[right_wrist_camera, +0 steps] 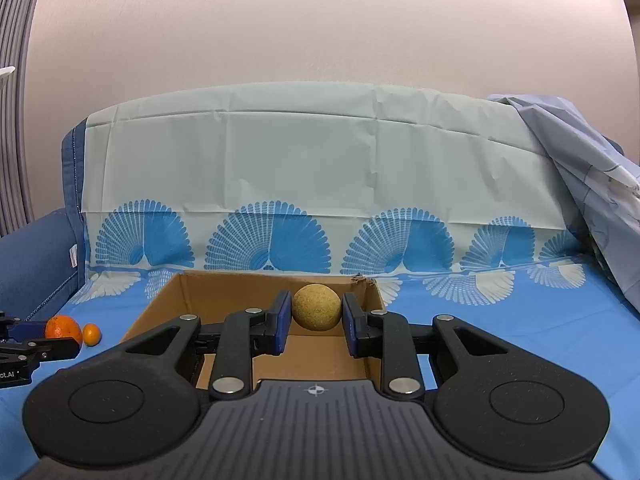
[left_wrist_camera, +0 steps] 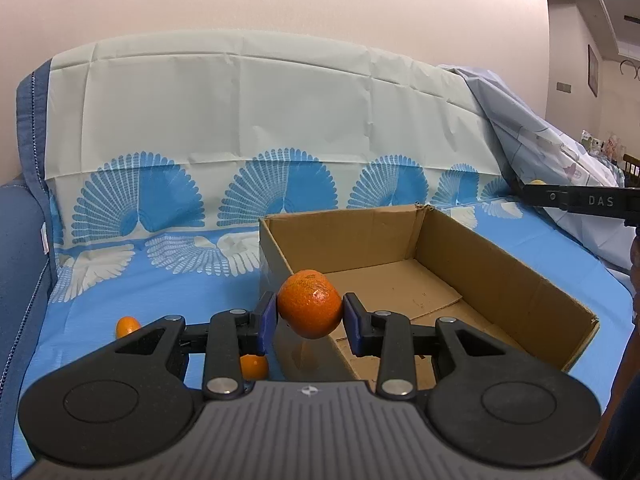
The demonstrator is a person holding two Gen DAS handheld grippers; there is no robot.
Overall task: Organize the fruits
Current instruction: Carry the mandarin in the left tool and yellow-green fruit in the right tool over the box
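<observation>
My left gripper (left_wrist_camera: 310,316) is shut on a large orange (left_wrist_camera: 310,304), held above the near left corner of an open cardboard box (left_wrist_camera: 500,264). In the right wrist view the same orange (right_wrist_camera: 62,327) shows at far left, clamped in that gripper. My right gripper (right_wrist_camera: 316,314) is shut on a tan, rough-skinned round fruit (right_wrist_camera: 317,307), held over the cardboard box (right_wrist_camera: 160,308). Two small oranges (left_wrist_camera: 127,326) (left_wrist_camera: 254,366) lie on the blue cloth left of the box; one small orange (right_wrist_camera: 91,334) appears in the right wrist view.
The box stands on a blue patterned cloth (left_wrist_camera: 160,280) draped over a sofa, whose back rises behind. A blue armrest (left_wrist_camera: 20,240) borders the left. Crumpled pale fabric (left_wrist_camera: 540,152) is heaped at the right. Part of the right gripper (left_wrist_camera: 580,200) reaches in from the right edge.
</observation>
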